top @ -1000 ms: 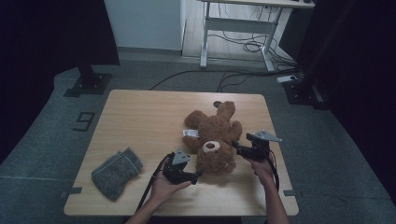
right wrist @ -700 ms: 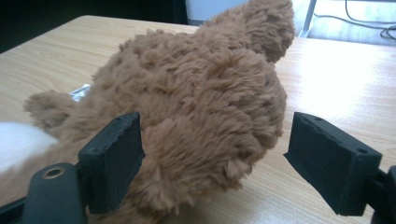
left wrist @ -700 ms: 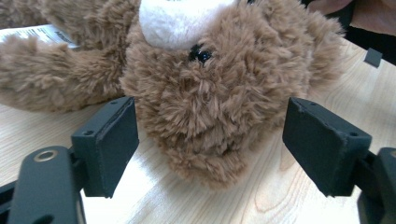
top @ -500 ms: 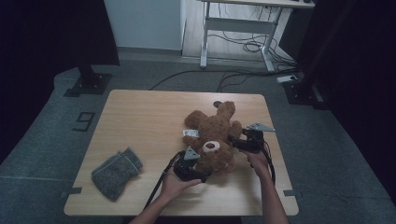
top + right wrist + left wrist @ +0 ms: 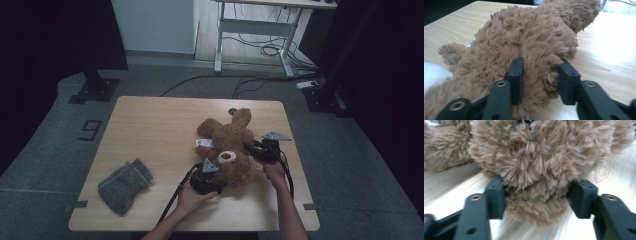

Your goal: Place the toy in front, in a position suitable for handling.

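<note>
A brown teddy bear point(image 5: 227, 140) lies on its back on the wooden table point(image 5: 150, 125), with its head and white muzzle toward the person. My left gripper point(image 5: 222, 181) is at the near side of the head. In the left gripper view its jaws have just been closing, and my left gripper point(image 5: 537, 195) pinches a round furry lump of the teddy bear point(image 5: 536, 157). My right gripper point(image 5: 251, 148) comes in from the right. Its jaws have also just been closing, and my right gripper point(image 5: 540, 77) sinks deep into a limb of the teddy bear point(image 5: 524, 37).
A grey knitted piece point(image 5: 124, 183) lies at the table's front left. A white tag point(image 5: 202, 143) sticks out at the bear's left side. Cables trail from both grippers over the front edge. A desk frame point(image 5: 250, 25) and floor cables stand beyond the table.
Both hands have moved in toward the bear. Both pairs of jaws, wide apart before, have closed onto its fur.
</note>
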The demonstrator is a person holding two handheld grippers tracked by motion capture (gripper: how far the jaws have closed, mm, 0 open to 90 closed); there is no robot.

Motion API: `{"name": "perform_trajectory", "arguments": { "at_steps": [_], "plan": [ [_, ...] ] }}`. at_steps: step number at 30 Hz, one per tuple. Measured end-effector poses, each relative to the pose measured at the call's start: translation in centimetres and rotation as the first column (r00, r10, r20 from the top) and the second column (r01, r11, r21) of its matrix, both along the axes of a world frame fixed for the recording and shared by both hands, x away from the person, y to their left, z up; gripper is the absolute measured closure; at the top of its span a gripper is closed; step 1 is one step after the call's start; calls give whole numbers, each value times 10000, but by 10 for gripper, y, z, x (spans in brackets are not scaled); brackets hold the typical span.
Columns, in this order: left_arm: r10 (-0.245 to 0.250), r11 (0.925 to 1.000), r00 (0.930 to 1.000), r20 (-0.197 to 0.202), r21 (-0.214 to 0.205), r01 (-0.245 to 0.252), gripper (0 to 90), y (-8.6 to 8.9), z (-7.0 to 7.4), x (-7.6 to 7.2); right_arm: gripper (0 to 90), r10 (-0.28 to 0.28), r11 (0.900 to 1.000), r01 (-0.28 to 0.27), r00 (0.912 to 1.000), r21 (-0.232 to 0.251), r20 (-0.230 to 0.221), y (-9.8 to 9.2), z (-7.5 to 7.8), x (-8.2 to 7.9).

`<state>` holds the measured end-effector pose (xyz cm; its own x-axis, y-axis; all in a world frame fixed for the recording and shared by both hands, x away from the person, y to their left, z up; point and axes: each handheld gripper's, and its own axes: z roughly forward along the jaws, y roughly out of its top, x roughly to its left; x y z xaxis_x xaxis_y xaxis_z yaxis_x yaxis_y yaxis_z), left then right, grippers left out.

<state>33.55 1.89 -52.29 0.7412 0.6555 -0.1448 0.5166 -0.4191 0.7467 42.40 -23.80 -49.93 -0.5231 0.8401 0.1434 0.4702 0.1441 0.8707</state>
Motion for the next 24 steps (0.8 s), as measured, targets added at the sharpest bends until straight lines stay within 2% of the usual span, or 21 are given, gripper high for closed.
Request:
{"name": "perform_trajectory", "arguments": {
  "at_steps": [6, 8, 11, 14, 15, 16, 17, 18, 19, 21, 24],
  "plan": [
    [78, 9999, 9985, 540, 128, -85, 630, -1, 3, -4, 756, -73, 9991, 98, 9982, -403, 602, 10, 4, -5],
    [111, 9999, 9980, 624, 85, -116, 651, 2, 4, -4, 766, -32, 9985, 75, 9968, -536, 797, 14, 6, -7],
    [258, 9996, 9961, 839, -105, -250, 665, 13, 11, -3, 776, 209, 9989, -161, 9938, -447, 1096, 13, 11, -10],
    [239, 9995, 9934, 1125, -225, -215, 677, 26, 26, -3, 781, 360, 9991, -323, 9889, -277, 1443, 15, 17, -15],
    [239, 9995, 9934, 1125, -225, -215, 683, 26, 26, -3, 782, 370, 9992, -339, 9861, -220, 1620, 17, 20, -17],
    [257, 9994, 9918, 1249, -257, -227, 683, 31, 31, -3, 782, 370, 9992, -339, 9861, -220, 1620, 17, 20, -17],
    [336, 9989, 9892, 1430, -370, -286, 693, 41, 41, -2, 783, 343, 9994, -328, 9823, -114, 1839, 21, 26, -20],
    [367, 9984, 9882, 1485, -479, -299, 696, 48, 47, -2, 784, 348, 9994, -342, 9804, -65, 1940, 23, 29, -22],
    [367, 9984, 9882, 1485, -479, -299, 700, 48, 47, -2, 785, 371, 9993, -379, 9774, 2, 2081, 27, 33, -24],
    [364, 9964, 9872, 1552, -817, -239, 704, 63, 59, -1, 786, 420, 9990, -450, 9727, 81, 2282, 32, 39, -28],
    [333, 9945, 9859, 1642, -1032, -164, 706, 75, 67, 0, 786, 507, 9982, -572, 9670, 186, 2495, 37, 44, -33]
  ]
}}
